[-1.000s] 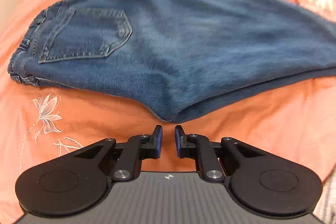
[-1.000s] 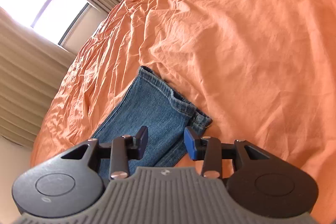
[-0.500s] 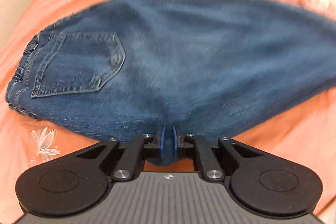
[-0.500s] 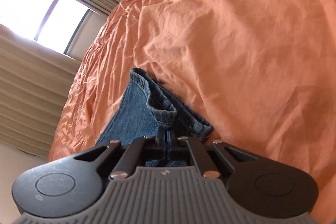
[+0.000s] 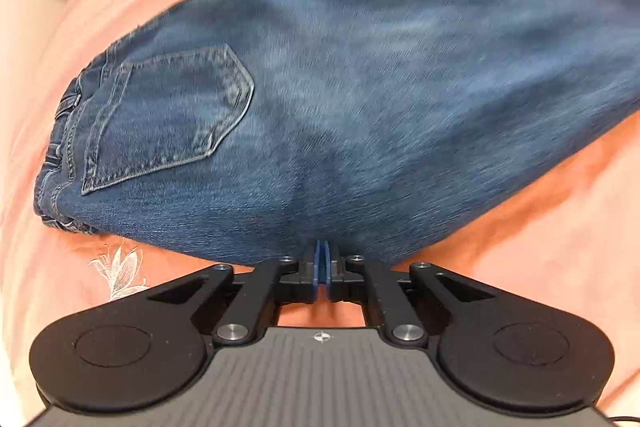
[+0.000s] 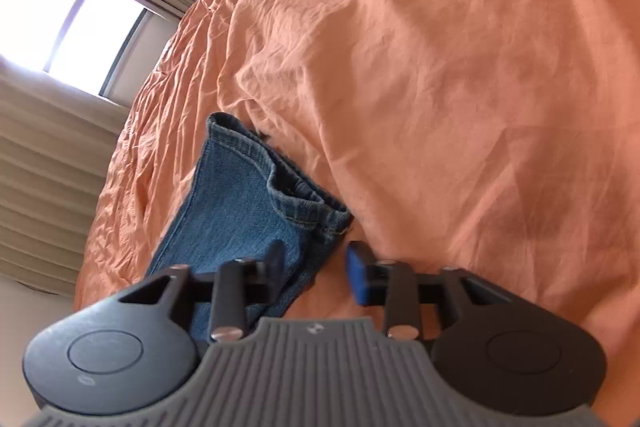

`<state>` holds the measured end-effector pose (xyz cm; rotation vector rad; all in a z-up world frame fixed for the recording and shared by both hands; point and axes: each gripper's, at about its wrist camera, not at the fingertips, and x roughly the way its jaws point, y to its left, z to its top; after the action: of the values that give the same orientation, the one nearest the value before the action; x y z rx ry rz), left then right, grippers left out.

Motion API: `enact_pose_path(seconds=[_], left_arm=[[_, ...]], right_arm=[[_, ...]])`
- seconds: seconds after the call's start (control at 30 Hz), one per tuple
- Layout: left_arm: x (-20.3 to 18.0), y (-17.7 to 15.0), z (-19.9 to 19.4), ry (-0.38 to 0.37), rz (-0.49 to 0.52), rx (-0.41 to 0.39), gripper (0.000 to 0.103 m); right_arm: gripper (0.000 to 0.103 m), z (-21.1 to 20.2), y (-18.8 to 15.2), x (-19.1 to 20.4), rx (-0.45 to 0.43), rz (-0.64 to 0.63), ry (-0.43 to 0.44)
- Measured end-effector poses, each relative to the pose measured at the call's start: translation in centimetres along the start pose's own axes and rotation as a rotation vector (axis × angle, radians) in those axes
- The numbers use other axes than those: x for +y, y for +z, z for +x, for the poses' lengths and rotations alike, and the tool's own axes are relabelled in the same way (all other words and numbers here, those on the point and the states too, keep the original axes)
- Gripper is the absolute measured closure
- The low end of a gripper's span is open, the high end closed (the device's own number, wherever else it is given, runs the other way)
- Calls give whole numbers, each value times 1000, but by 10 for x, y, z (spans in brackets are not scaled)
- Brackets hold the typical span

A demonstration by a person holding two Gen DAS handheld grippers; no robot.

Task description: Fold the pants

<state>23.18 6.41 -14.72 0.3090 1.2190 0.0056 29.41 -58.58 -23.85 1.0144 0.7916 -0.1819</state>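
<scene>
Blue denim pants lie folded lengthwise on an orange bedsheet, back pocket up and waistband at the left. My left gripper is shut on the near edge of the pants at the crotch fold. In the right wrist view the leg ends with their hems lie on the sheet. My right gripper is open, with the lower hem edge between and just beyond its fingers, gripping nothing.
The orange sheet is wrinkled and spreads wide to the right of the hems. A white embroidered flower marks the sheet near the waistband. Beige curtains and a bright window stand beyond the bed's far edge.
My left gripper closed on the pants' near edge and stays shut, the denim now drawn nearer. My right gripper closed on the hem half a second ago and has now opened again.
</scene>
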Motion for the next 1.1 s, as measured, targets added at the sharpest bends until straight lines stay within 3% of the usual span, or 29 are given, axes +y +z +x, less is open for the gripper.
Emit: enact_pose_path(seconds=[0.17, 0.37, 0.4, 0.47, 0.53, 0.6, 0.67, 0.73, 0.97, 1.1], left_arm=[[-2, 18, -28, -103, -29, -97, 91], [-28, 53, -30, -254, -56, -161, 91], [-36, 59, -29, -280, -53, -171, 91], [-50, 72, -23, -332, -42, -185, 91], [-68, 87, -18, -373, -22, -198, 91], [-91, 103, -8, -409, 13, -212, 91], [-111, 121, 1, -443, 39, -223, 91], [-127, 141, 16, -469, 43, -231, 91], [-159, 221, 52, -562, -40, -255, 91], [-184, 254, 76, -533, 12, -208, 91]], right_arm=[[57, 11, -4, -12, 33, 75, 69], [59, 43, -1, -29, -5, 189, 167], [62, 46, 2, -29, -14, 201, 173], [84, 47, 9, -27, -16, 202, 167], [91, 39, 15, -20, -30, 176, 213], [96, 25, 21, -4, -69, 71, 260], [97, 23, 23, 7, -65, -7, 208], [97, 32, 24, 1, -22, 8, 138], [97, 40, 19, -21, 3, 37, 146], [96, 42, 21, -16, 9, 17, 136]])
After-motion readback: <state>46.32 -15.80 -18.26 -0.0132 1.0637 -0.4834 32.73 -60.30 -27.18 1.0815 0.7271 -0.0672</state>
